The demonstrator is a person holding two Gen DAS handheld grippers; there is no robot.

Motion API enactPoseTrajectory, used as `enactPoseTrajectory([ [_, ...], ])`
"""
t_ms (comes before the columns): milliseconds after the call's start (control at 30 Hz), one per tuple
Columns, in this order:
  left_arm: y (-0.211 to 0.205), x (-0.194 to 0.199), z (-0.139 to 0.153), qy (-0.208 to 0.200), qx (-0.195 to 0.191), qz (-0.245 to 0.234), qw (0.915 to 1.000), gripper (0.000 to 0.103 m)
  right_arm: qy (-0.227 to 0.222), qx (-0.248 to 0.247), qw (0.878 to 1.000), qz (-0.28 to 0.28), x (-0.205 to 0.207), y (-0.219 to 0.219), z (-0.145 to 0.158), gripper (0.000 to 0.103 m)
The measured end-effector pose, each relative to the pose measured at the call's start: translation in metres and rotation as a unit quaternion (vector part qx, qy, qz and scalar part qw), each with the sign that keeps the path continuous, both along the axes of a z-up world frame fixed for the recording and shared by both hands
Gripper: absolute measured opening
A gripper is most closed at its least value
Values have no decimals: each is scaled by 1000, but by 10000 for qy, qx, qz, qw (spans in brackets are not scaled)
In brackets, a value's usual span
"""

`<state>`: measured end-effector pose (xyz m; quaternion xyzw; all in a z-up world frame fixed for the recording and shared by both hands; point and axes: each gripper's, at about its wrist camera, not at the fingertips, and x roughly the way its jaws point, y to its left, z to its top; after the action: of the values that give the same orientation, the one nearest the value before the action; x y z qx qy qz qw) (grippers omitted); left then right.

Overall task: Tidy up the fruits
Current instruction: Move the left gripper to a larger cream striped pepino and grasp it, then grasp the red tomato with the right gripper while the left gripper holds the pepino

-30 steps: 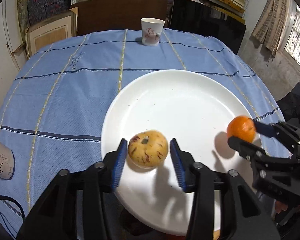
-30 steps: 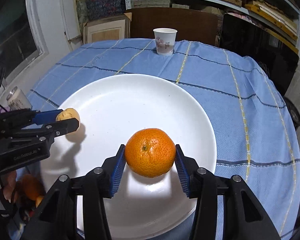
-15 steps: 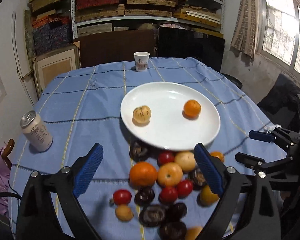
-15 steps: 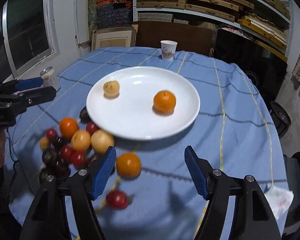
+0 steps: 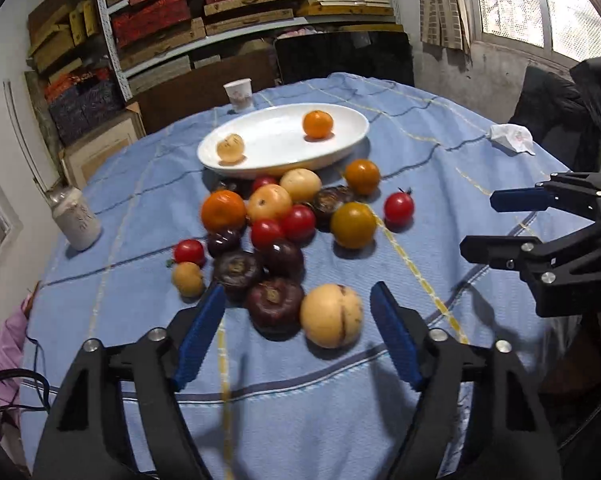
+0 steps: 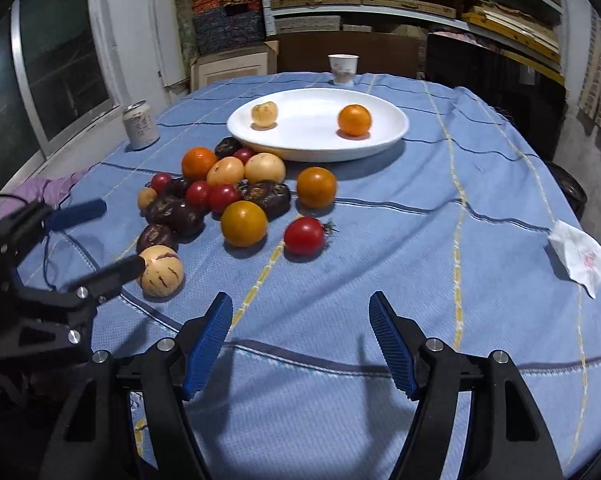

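Note:
A white plate [image 5: 340, 142] [image 6: 384, 140] at the far side of the table holds a pale striped fruit [image 5: 230, 147] [image 6: 264, 114] and an orange [image 5: 318, 123] [image 6: 354, 120]. A pile of several loose fruits lies in front of it: oranges, red tomatoes, dark purple fruits. My left gripper [image 5: 296, 336] is open and empty, low over the cloth, with a dark purple fruit [image 5: 274, 307] and a pale yellow fruit [image 5: 331, 316] just ahead of its fingers. My right gripper [image 6: 300, 344] is open and empty, near a red tomato [image 6: 304, 235].
A drink can [image 5: 75, 218] [image 6: 140, 125] stands at the left. A paper cup [image 5: 238, 95] [image 6: 342, 69] stands behind the plate. A crumpled white tissue [image 5: 512, 139] [image 6: 578, 254] lies at the right edge. Shelves and boxes stand behind the blue cloth [image 6: 440, 216].
Both grippers let go of their fruits on the plate, opened wide and pulled back toward the near edge. They now sit lower, close to the loose pile.

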<state>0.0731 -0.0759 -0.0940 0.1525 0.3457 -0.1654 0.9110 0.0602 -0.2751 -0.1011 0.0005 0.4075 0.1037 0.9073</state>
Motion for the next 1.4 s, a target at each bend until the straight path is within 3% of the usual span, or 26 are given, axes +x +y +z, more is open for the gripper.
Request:
enactPoseTrajectory([
  [100,-2,3,-8,78,-2,56,10000,64,-10,-31,10000,-25,-7,-2,-1,71],
  [133,-3,5,-8,90,6,64,9999,53,-4,-22,10000,-23,-8,-3,-2,71],
  [300,-4,6,-10,268,-231,-108,9993,34,10,27,10000,-28,-10,-3,-3,71],
  [500,-15,10,-20,414,-85,-111,9990,40,18,46,10000,9,-9,-2,-6,71],
  [567,-20,10,-25,456,-93,-196,9987,62,31,19,10000,7,-9,-2,-7,71],
  [600,-25,8,-27,424,-12,-234,9988,64,28,8,10000,2,-9,-2,-7,71],
  [633,-28,7,-28,367,60,-212,9991,64,13,-23,10000,-8,-10,-2,-7,71],
  [667,-28,7,-28,364,51,-198,9991,58,0,-27,10000,-12,-10,-2,-7,71],
  [733,-21,9,-24,352,-80,-95,9993,39,-25,-5,10000,-39,-10,-5,-5,71],
  [833,-9,12,-19,509,-390,-70,9979,39,-18,-9,9999,-127,-6,-10,-5,71],
  [1033,14,-3,8,126,-634,73,9979,39,76,-76,9998,-165,18,-8,-7,71],
  [1167,34,-4,25,-105,-743,335,9966,39,163,-222,9995,-139,43,3,-11,71],
  [1333,48,-3,28,-118,-769,495,9957,39,301,-354,9989,-92,67,18,-20,70],
  [1400,50,-3,28,-110,-777,514,9956,39,337,-405,9986,-73,74,22,-23,63],
])
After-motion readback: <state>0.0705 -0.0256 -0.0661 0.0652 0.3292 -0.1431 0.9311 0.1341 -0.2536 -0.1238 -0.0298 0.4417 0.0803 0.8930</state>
